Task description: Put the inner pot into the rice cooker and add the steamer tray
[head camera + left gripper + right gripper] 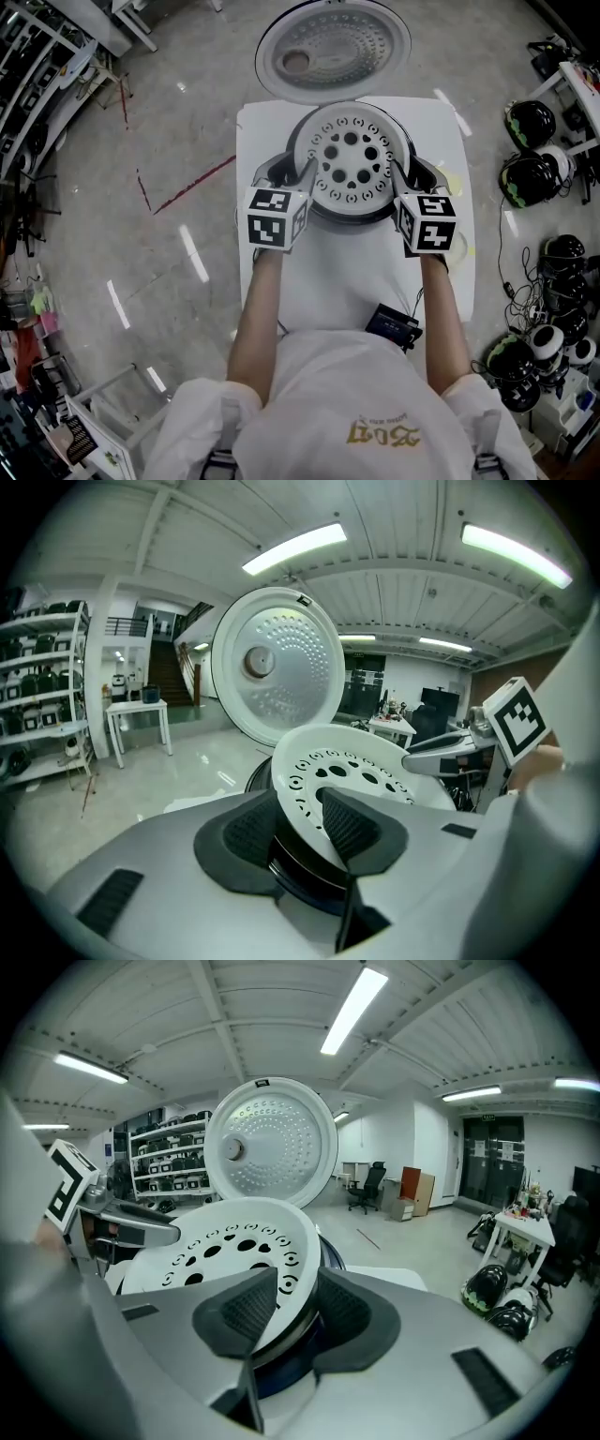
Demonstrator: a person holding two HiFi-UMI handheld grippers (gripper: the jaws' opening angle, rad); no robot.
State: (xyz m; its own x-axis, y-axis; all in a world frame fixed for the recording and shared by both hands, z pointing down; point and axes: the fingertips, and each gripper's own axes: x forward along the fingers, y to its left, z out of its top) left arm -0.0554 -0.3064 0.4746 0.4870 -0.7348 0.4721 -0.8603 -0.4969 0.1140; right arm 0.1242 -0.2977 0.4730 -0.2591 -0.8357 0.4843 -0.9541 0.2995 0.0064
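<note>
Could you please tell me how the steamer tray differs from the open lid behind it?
The steamer tray lies flat on top of the rice cooker, while the lid stands swung open behind it. The steamer tray has a few large round holes; the lid's inner face shows many fine dots and one off-centre round cap. Both are round and pale.

1. Rice cooker [349, 218]: round and dark-bodied. It stands upright on the white surface [347, 272], straight ahead of me. Its lid [333, 49] is swung fully open at the far side, with the pale, perforated inner plate showing.
2. Steamer tray [350, 161]: white and circular, pierced with large and small round holes. It lies across the cooker's mouth.
3. Inner pot: covered by the tray. I see only a thin metallic band [286, 1335] under the tray's rim and cannot tell whether it is the pot's.
</note>
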